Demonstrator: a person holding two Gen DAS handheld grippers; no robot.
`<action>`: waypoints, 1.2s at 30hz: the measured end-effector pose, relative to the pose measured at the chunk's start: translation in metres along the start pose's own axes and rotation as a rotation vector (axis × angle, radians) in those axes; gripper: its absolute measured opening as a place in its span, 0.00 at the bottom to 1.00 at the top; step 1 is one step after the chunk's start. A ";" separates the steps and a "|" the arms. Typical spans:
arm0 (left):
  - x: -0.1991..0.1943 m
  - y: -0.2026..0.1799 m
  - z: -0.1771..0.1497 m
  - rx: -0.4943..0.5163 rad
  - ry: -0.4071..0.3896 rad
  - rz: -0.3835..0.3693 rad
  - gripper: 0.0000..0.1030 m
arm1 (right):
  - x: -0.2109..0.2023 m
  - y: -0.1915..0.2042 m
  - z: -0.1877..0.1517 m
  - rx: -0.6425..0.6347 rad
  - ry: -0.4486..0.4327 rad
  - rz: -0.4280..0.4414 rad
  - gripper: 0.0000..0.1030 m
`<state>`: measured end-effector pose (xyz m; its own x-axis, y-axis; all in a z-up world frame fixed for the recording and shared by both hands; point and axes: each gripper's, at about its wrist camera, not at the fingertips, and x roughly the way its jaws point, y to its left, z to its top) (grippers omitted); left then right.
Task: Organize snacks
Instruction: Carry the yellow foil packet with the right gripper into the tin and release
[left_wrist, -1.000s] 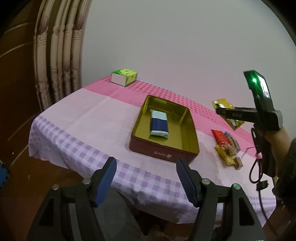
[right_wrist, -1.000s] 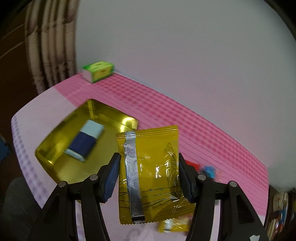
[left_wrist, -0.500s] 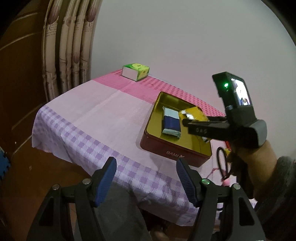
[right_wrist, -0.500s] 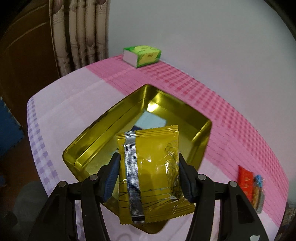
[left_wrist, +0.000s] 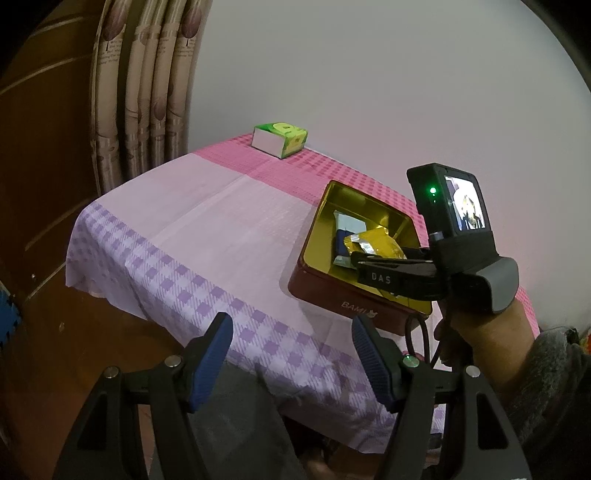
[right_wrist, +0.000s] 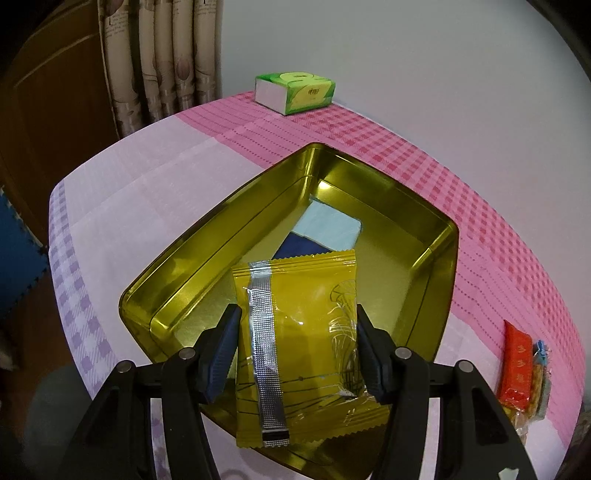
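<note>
Placement step in hand: the right gripper (right_wrist: 297, 350) clamps the yellow snack packet (right_wrist: 299, 347) above the tin's (right_wrist: 207, 236) near corner — over the blue packet (right_wrist: 325, 229). Next move, by judgement: lower into the bare floor, then release. The left gripper (left_wrist: 291, 358) hangs spread, grasping nothing, off the tabletop's (left_wrist: 207, 229) near edge.

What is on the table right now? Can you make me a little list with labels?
Right tongs: shut on the yellow snack packet, above the tin
Left tongs: open, holding nothing, near the table edge
Tin: gold inside, red outside, open
Inside the tin: one blue and white packet
Waiting snacks: red and orange packets to the tin's right
Far corner: green tissue box
Tablecloth: pink and purple checks
</note>
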<state>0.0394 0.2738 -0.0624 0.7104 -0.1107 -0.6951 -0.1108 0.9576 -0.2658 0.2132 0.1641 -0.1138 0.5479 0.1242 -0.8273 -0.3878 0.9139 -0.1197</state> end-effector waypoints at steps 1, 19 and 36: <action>0.001 0.001 0.000 -0.003 0.002 0.000 0.66 | 0.000 0.000 0.000 0.002 0.000 0.001 0.53; 0.004 0.003 -0.001 -0.012 0.005 0.007 0.66 | 0.013 0.001 -0.009 0.006 0.029 -0.030 0.54; 0.005 0.003 -0.001 -0.012 0.006 0.007 0.66 | 0.016 -0.004 -0.013 0.057 0.030 -0.021 0.58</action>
<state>0.0420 0.2756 -0.0678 0.7055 -0.1054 -0.7008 -0.1240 0.9553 -0.2685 0.2134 0.1571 -0.1338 0.5329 0.0943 -0.8409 -0.3331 0.9369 -0.1061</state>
